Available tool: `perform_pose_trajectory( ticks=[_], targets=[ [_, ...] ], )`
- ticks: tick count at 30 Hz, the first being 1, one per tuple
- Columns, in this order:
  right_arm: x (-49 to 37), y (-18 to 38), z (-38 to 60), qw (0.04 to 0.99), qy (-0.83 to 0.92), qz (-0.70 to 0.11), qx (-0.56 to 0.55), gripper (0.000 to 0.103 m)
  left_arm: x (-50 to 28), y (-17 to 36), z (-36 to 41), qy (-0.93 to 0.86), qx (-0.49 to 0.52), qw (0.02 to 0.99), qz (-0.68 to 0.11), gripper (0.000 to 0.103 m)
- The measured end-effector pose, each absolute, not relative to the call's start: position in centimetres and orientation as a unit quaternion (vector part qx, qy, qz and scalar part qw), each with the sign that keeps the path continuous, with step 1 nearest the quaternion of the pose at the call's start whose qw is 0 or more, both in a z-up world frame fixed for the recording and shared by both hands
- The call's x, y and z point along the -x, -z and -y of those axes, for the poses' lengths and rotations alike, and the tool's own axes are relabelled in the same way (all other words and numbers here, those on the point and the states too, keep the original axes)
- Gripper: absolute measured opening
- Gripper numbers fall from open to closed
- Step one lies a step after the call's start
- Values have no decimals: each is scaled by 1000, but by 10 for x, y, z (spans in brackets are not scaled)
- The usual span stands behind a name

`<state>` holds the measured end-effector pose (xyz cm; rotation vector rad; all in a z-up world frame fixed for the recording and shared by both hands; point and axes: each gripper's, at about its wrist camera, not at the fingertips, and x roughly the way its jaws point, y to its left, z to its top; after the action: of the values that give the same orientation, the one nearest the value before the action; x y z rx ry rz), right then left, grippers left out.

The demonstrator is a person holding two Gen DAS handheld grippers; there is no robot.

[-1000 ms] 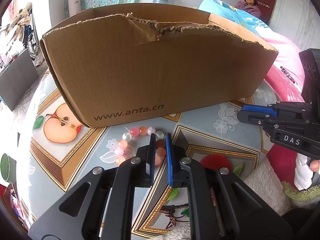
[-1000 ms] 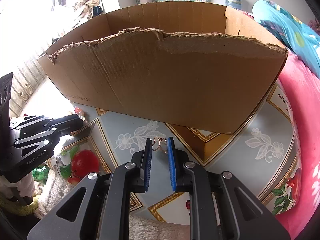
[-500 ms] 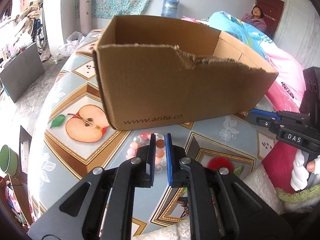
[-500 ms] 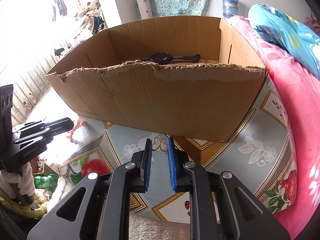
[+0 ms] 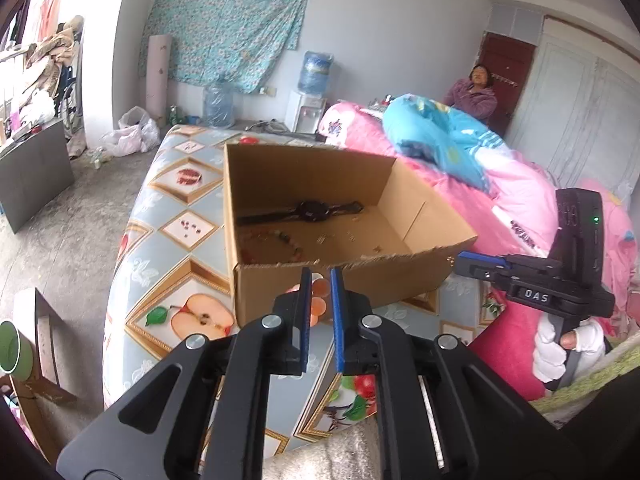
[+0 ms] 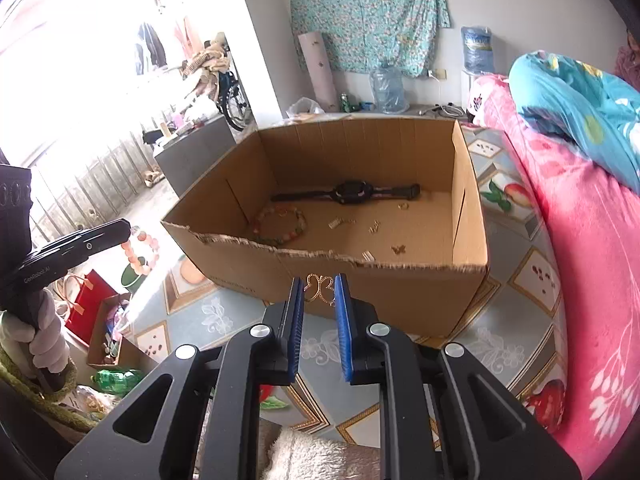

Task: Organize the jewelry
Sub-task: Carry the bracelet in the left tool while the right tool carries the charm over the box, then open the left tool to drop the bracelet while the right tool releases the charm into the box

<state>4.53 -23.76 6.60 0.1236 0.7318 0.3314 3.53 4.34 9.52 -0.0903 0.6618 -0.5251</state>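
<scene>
A: Right wrist view: what is that between your blue pads?

B: A gold butterfly earring (image 6: 320,289), pinched at the tips of my right gripper (image 6: 319,292). The jaws stand narrow, closed on its wire wings, and it hangs in the air just in front of the torn near edge of the cardboard box (image 6: 466,200).

A: And your other hand?

B: My left gripper (image 5: 320,286) is squeezed almost together on a bracelet of pink and orange beads (image 5: 318,300). From the right camera you see the same bracelet (image 6: 140,250) dangling off its tip, off the box's left corner and clear of the cloth below.

A: What is already inside the box?

B: A black wristwatch (image 6: 354,192) lies flat along the far wall. A second bead bracelet (image 6: 280,222), in green and pink, sits by the left wall. Small gold pieces (image 6: 398,249) are scattered over the floor nearer the right side; they are too small for me to name each one.

A: What does the box stand on?

B: A fruit-patterned cloth (image 5: 176,224) with apples and gold-framed diamonds. A pink quilt (image 6: 580,240) lies to its right, with a blue blanket (image 5: 440,140) on top. My white-gloved right hand (image 5: 568,350) grips its handle by the quilt. A person (image 5: 474,94) sits by a dark red door at the back
</scene>
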Motion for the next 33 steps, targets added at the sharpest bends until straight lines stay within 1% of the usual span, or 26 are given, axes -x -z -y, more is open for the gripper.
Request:
perform_pose_trajectory(
  ticks=[5, 9, 12, 16, 22, 23, 24, 25, 27, 32, 33],
  targets=[
    [-60, -100, 249, 926, -186, -318, -74, 16, -47, -141, -29, 313, 64, 908, -272, 9],
    [-88, -112, 260, 927, -191, -313, -84, 16, -79, -151, 0, 322, 40, 908, -266, 9],
    [-109, -111, 267, 924, -188, -319, -91, 16, -116, -134, 26, 321, 31, 894, -310, 9],
    [-138, -103, 276, 921, -169, -337, -95, 16, -163, -89, 58, 298, -2, 870, -392, 9],
    [-168, -87, 280, 911, -168, -365, -96, 16, -199, -25, 82, 289, -15, 820, -493, 9],
    [-172, -86, 280, 910, -170, -368, -92, 16, -200, -20, 82, 290, -9, 816, -499, 9],
    [-175, -85, 280, 909, -172, -369, -89, 16, -200, -17, 82, 293, -5, 813, -503, 12],
    [-178, -85, 279, 908, -174, -371, -86, 16, -199, -15, 81, 291, -5, 812, -506, 20],
    [-184, -85, 278, 905, -182, -376, -82, 16, -198, -13, 77, 288, -2, 814, -504, 26],
    [-203, -80, 274, 887, -205, -407, -74, 16, -187, -29, 55, 279, 22, 836, -472, 26],
    [-208, -78, 273, 882, -207, -417, -67, 16, -184, -34, 49, 273, 26, 844, -460, 28]
  ],
)
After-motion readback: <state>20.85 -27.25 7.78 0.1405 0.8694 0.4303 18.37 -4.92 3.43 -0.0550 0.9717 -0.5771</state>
